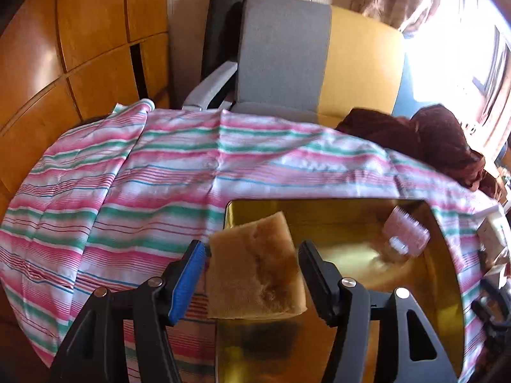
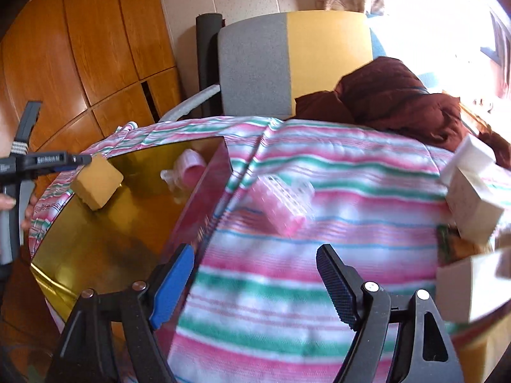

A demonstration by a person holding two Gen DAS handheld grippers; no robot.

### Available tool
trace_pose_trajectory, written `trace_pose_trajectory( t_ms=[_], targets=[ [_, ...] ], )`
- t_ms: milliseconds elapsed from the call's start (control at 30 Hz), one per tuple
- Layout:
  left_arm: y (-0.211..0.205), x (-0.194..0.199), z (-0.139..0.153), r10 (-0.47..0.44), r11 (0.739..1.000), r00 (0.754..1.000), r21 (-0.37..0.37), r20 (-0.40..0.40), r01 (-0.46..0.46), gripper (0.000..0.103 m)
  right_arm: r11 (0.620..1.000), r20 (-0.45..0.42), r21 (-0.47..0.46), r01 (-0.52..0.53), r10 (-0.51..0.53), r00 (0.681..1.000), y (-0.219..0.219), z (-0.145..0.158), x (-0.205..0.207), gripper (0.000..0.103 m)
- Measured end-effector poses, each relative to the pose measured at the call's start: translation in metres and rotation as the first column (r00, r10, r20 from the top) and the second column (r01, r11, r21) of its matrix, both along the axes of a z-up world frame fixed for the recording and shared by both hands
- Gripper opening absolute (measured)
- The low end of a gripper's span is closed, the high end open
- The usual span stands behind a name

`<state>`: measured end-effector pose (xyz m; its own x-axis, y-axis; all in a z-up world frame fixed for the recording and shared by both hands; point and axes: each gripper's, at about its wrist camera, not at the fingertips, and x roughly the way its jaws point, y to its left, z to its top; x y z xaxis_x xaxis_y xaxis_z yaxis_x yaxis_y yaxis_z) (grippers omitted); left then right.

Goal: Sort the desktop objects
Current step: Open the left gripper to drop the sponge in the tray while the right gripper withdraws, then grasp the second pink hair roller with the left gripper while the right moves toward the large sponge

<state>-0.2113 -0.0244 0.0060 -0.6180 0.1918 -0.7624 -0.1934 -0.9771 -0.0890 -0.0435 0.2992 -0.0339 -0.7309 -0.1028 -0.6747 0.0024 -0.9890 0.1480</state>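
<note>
A tan sponge block [image 1: 255, 271] sits tilted between the fingers of my left gripper [image 1: 252, 274], which touch both its sides. It hangs just over the near left corner of a gold tray [image 1: 319, 204]. A pink hair roller [image 1: 405, 233] lies in the tray's far right part. The right wrist view shows the same sponge [image 2: 97, 182] at the left gripper's tip, above the tray [image 2: 95, 255] holding the roller [image 2: 191, 166]. My right gripper [image 2: 255, 274] is open and empty over the striped cloth [image 2: 287, 287]. A pink clear box [image 2: 281, 204] lies on the cloth ahead of it.
White cartons [image 2: 472, 198] stand at the table's right edge, with another [image 2: 469, 287] nearer. A maroon cloth heap [image 2: 392, 95] lies at the back right. Behind the table stand a grey and yellow chair [image 1: 284, 54] and wooden cabinets [image 1: 64, 48]. A hand [image 2: 9, 204] holds the left gripper.
</note>
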Motion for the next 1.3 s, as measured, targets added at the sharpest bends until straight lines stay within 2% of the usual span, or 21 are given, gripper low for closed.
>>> trace_pose_trajectory(
  t_ms=[133,300,433,567,633,700,833,867,900,967,1133,1300],
  targets=[
    [0.005,0.02,0.021,-0.019,0.999,0.998,0.044,-0.054,0.021,0.062,1.0,-0.003,-0.019,0.005,-0.005,1.0,0.011,-0.009,0.024,0.082],
    [0.045,0.045,0.027,-0.163,0.983,0.986,0.075,-0.028,0.165,0.062,1.0,-0.013,-0.006,0.002,-0.002,1.0,0.017,-0.021,0.047,0.083],
    [0.103,0.063,0.019,-0.311,0.946,0.95,0.106,0.021,0.307,0.062,1.0,-0.022,0.012,-0.013,0.013,1.0,0.018,-0.03,0.059,0.085],
    [0.164,0.078,0.014,-0.448,0.888,0.892,0.136,0.053,0.438,0.064,0.999,-0.031,0.023,-0.029,0.03,0.999,0.02,-0.036,0.068,0.086],
    [0.196,0.087,0.013,-0.502,0.863,0.863,0.088,0.054,0.497,0.064,0.999,-0.043,0.013,-0.04,0.04,0.998,0.021,-0.037,0.071,0.087],
    [0.226,0.095,0.011,-0.552,0.833,0.832,0.009,0.054,0.553,0.065,0.999,-0.052,-0.003,-0.045,0.045,0.998,0.023,-0.038,0.071,0.088],
    [0.271,0.104,0.001,-0.648,0.746,0.758,-0.139,0.072,0.651,0.071,0.997,-0.05,-0.051,-0.05,0.047,0.998,0.029,-0.043,0.07,0.088],
    [0.279,0.105,-0.002,-0.669,0.721,0.739,-0.171,0.079,0.671,0.076,0.997,-0.052,-0.064,-0.051,0.048,0.998,0.03,-0.044,0.07,0.088],
    [0.284,0.103,-0.007,-0.679,0.706,0.727,-0.185,0.098,0.684,0.081,0.996,-0.054,-0.078,-0.053,0.049,0.997,0.032,-0.044,0.07,0.089],
    [0.294,0.097,-0.016,-0.696,0.676,0.705,-0.206,0.139,0.707,0.083,0.993,-0.057,-0.103,-0.059,0.053,0.997,0.035,-0.046,0.07,0.089],
    [0.308,0.083,-0.037,-0.694,0.646,0.69,-0.245,0.206,0.723,0.083,0.985,-0.073,-0.155,-0.079,0.068,0.995,0.041,-0.047,0.07,0.092],
    [0.319,0.069,-0.052,-0.674,0.635,0.697,-0.288,0.247,0.717,0.083,0.972,-0.089,-0.211,-0.102,0.085,0.992,0.046,-0.049,0.07,0.096]
  ],
)
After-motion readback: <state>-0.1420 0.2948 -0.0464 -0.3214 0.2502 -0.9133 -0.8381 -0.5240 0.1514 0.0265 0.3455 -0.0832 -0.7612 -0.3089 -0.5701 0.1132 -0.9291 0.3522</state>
